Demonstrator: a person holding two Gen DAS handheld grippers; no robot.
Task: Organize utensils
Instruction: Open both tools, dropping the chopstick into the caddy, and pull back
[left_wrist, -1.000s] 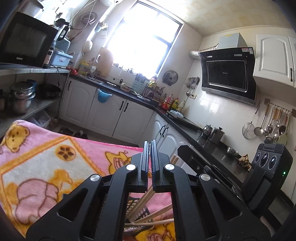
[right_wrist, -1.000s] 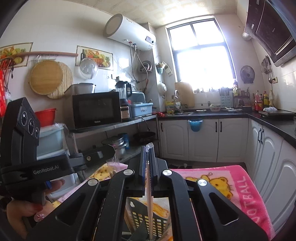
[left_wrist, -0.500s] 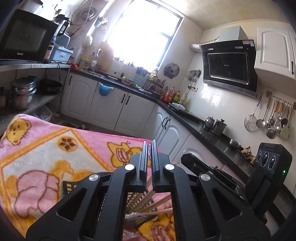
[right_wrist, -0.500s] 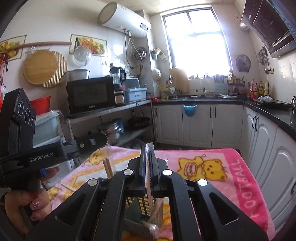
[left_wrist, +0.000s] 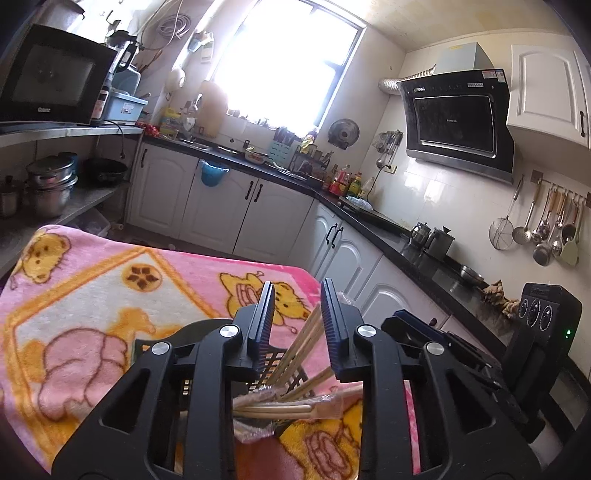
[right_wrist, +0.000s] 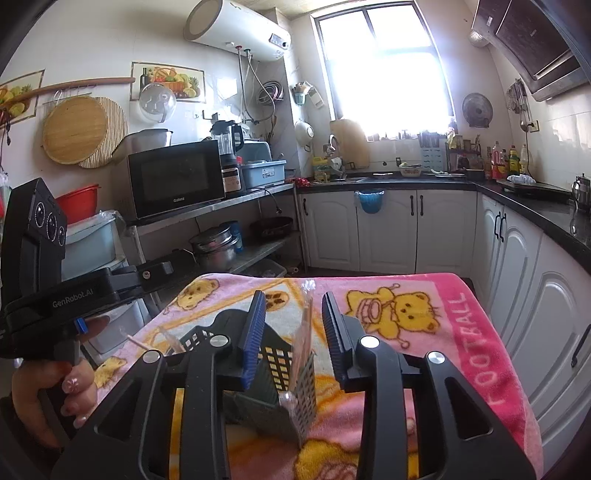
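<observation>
Left gripper (left_wrist: 297, 325): jaws have just been opening; a narrow gap, the pads clear of the chopsticks (left_wrist: 295, 354) that stand between them.
Right gripper (right_wrist: 293, 328): jaws have just been opening; moderately wide, a wrapped chopstick pair (right_wrist: 304, 332) upright in the gap, touching neither pad.
Basket (right_wrist: 284, 373): black, slotted, on the pink blanket (right_wrist: 436, 332) below both grippers; chopsticks lean in it, tips fanned out.
Blanket edges: far edge drops off toward the white cabinets (right_wrist: 388, 229); the right edge runs close to the side cabinets.
Open room: bare blanket left and right of the basket; floor lies between the far edge and the cabinets.
Left hand (right_wrist: 48, 391): on its handle at the left edge of the right wrist view.
</observation>
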